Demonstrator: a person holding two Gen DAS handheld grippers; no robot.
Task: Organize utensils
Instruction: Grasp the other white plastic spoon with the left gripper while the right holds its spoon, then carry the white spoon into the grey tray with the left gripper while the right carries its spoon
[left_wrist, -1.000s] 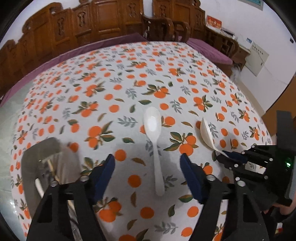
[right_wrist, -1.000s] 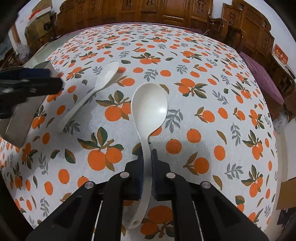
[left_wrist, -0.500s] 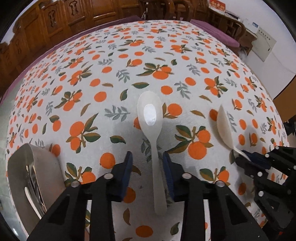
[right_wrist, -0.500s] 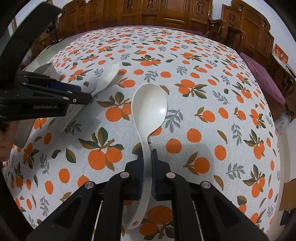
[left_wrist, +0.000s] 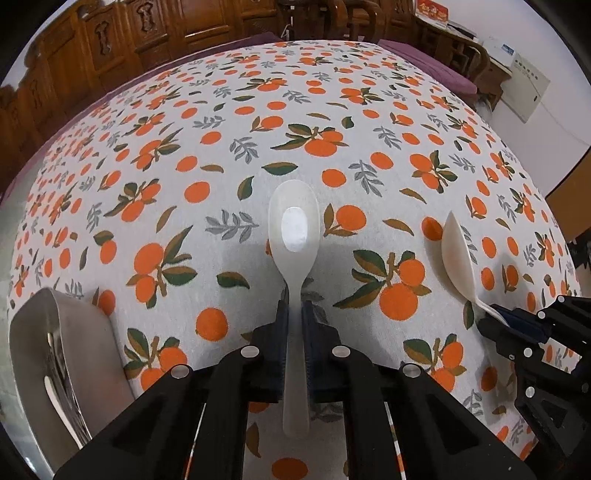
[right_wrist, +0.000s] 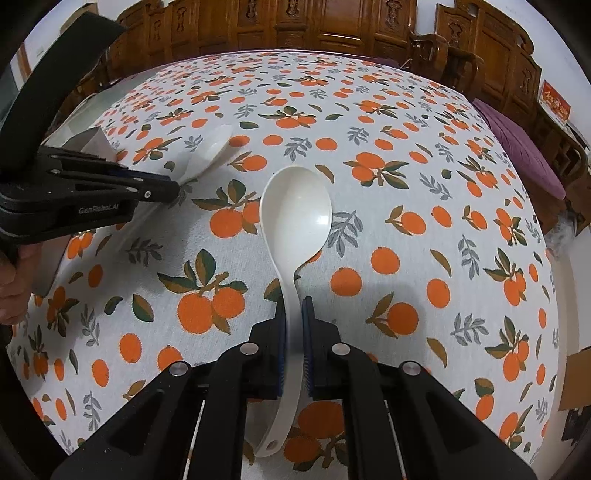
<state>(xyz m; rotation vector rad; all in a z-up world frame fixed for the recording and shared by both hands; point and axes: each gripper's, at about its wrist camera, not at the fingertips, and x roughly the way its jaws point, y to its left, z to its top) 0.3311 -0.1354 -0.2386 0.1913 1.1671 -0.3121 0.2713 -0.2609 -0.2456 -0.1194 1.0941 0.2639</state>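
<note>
**Two spoons gripped, metal holder off at eight o'clock**

The left gripper (left_wrist: 294, 328) has its fingers closed on the handle of the small white spoon (left_wrist: 294, 229). The spoon's long axis runs straight ahead along the fingers, bowl at twelve o'clock, handle end trailing back toward six between the black arms. Its bowl looks to rest on or just over the orange-print tabletop (left_wrist: 207, 155); I cannot tell which.

The right gripper (right_wrist: 294, 325) is likewise clamped tight on the neck of the larger white ladle spoon (right_wrist: 295, 210). Here too the bowl points to twelve o'clock and the handle tail (right_wrist: 271, 439) hangs back to six, curving a little leftward. From the left wrist view this ladle sits at about three o'clock, its bowl tilted on edge.

The relation that matters is the metal utensil holder (left_wrist: 22, 332). It stands at roughly eight o'clock from the left fingers, near them, with other utensils already showing inside it. From the right fingers it lies around ten o'clock, well apart and partly hidden behind the left gripper. So the left hand is judged the nearer one, and the small spoon would likely go in first. Since the spoon lies flat along the fingers, it would probably need tipping toward upright before it enters the holder's mouth. A risk is the two grippers crowding each other on the left side.
</note>
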